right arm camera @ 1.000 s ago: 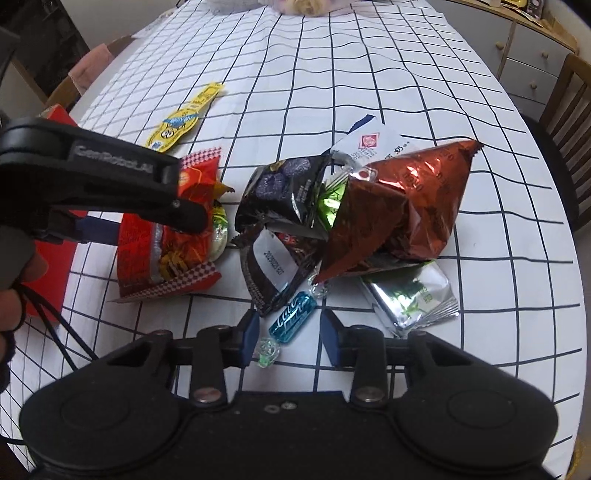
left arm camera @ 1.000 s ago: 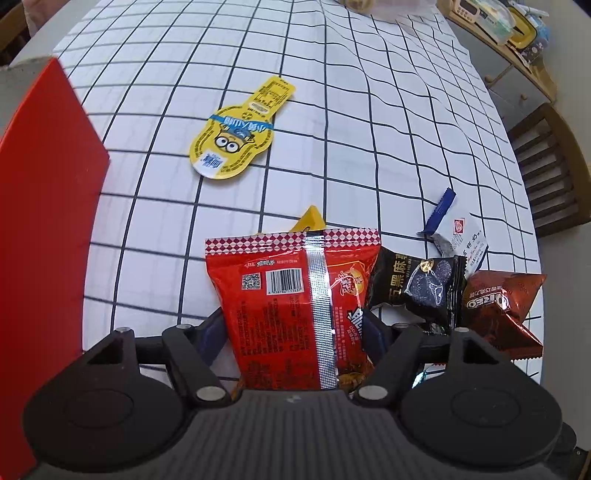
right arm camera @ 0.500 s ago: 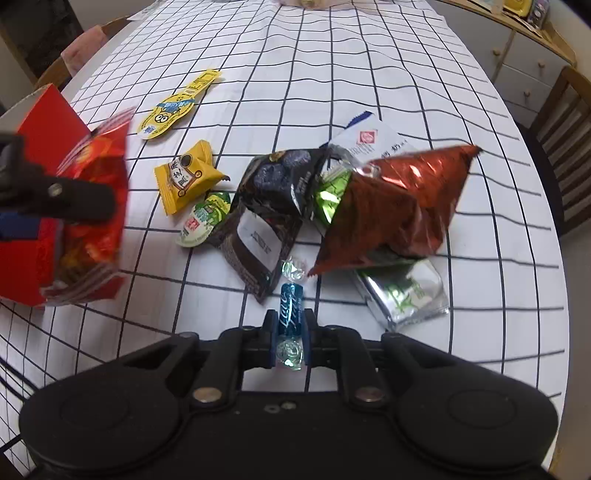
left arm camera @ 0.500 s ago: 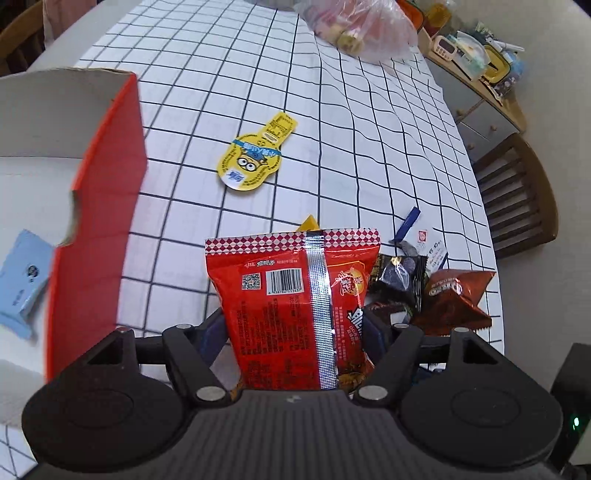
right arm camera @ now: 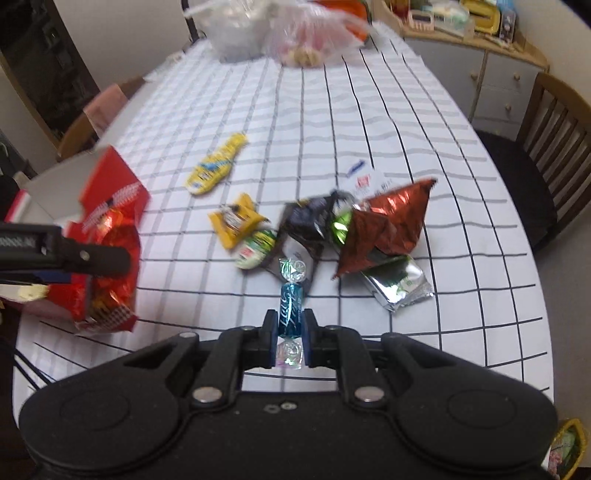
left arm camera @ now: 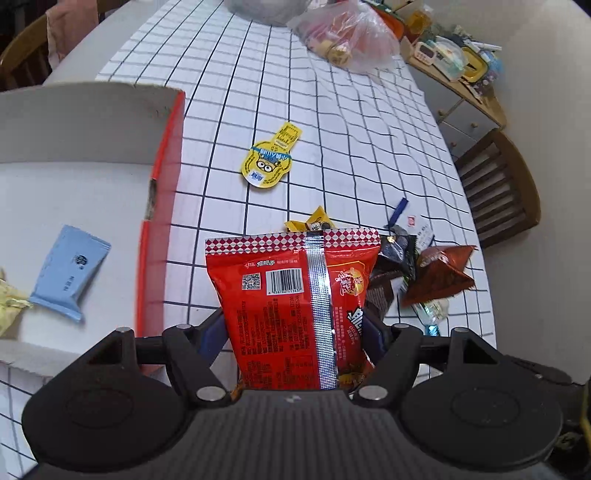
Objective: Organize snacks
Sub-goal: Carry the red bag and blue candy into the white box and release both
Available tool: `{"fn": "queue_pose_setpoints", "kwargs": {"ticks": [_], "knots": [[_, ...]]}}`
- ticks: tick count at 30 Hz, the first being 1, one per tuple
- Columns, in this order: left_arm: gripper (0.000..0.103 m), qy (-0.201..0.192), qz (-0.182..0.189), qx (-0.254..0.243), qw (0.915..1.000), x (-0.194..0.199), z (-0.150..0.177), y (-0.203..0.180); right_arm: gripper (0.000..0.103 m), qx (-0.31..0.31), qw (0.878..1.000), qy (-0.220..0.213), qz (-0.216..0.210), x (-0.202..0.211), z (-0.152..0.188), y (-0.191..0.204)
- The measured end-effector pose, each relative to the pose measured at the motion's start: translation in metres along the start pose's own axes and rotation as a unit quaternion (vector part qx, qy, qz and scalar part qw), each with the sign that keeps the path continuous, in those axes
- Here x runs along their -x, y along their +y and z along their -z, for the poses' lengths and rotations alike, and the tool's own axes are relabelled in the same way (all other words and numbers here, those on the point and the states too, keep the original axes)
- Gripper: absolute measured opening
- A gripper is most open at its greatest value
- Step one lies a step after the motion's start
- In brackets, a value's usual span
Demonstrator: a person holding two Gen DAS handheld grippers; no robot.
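Observation:
My left gripper point(left arm camera: 293, 328) is shut on a red snack bag point(left arm camera: 295, 306) and holds it in the air beside the red-walled box point(left arm camera: 162, 206); the bag also shows in the right wrist view point(right arm camera: 107, 269). The box holds a light blue packet point(left arm camera: 68, 273). My right gripper point(right arm camera: 290, 325) is shut on a blue wrapped candy point(right arm camera: 291, 304), lifted above the table. On the cloth lie a pile with a copper-red Oreo bag point(right arm camera: 388, 225), a dark packet point(right arm camera: 306, 221), a silver-green packet point(right arm camera: 399, 284), a yellow packet point(right arm camera: 236, 219) and a yellow Minions packet point(left arm camera: 269, 162).
The table has a white black-grid cloth point(left arm camera: 332, 122). Plastic bags point(right arm camera: 295, 33) sit at its far end. Wooden chairs point(right arm camera: 554, 140) stand at the right and far left. A cabinet point(right arm camera: 498, 74) with clutter stands behind.
My left gripper has risen with the red bag and moved toward the box. My right gripper has shut on the blue candy and lifted it off the table.

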State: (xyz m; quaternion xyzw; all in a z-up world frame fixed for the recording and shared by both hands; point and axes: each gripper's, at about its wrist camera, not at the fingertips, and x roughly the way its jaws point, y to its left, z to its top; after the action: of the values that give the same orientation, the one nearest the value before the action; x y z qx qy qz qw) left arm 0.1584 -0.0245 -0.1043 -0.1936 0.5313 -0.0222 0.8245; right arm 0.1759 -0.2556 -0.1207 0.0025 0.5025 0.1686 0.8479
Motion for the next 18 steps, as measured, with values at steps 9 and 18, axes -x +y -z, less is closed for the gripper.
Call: {"fn": "queue_pose_setpoints", "kwargs": {"ticks": [9, 18], "knots": [[0.073, -0.038, -0.005, -0.04, 0.9985, 0.056, 0.002, 0.015, 0.011, 0.018, 0.998, -0.05, -0.032, 0.043, -0.003, 0.053], [0.073, -0.072, -0.039, -0.06, 0.9949, 0.099, -0.006, 0.056, 0.011, 0.037, 0.995, -0.068, -0.068, 0.048, -0.005, 0.118]]}}
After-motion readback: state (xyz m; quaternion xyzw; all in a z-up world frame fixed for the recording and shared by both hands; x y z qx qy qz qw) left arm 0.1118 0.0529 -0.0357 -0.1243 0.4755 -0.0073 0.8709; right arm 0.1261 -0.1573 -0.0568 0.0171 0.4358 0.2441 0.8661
